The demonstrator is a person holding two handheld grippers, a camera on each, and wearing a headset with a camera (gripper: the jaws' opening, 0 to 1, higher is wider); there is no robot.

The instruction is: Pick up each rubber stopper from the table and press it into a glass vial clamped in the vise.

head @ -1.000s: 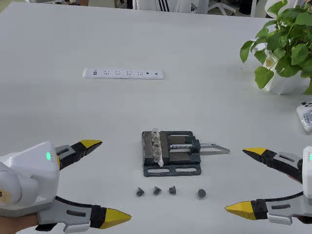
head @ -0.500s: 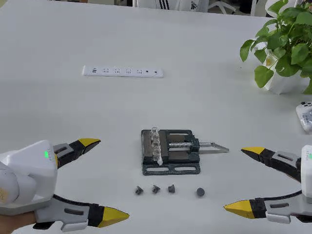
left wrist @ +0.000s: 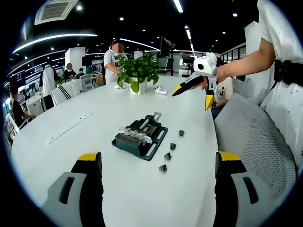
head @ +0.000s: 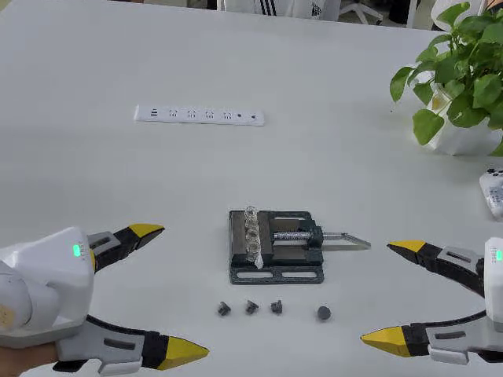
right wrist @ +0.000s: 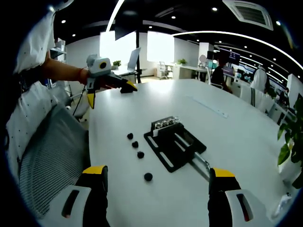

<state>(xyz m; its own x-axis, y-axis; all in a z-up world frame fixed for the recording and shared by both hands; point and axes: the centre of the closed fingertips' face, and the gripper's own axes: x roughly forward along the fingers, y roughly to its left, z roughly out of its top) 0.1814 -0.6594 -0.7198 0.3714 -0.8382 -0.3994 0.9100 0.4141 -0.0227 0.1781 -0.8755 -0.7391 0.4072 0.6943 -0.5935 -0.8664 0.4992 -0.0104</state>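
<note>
A small black vise sits mid-table and clamps a row of clear glass vials upright. Several dark rubber stoppers lie in a line in front of it, from the leftmost stopper to the rightmost stopper, set slightly apart. My left gripper is open at the lower left, well clear of the stoppers. At the lower right my right gripper is open too, with nothing in it. The left gripper view has the vise and stoppers ahead; the right gripper view has the vise and stoppers.
A white power strip lies farther back on the table. A potted plant stands at the far right, with a small white device near the right edge. People stand and sit beyond the table in the background.
</note>
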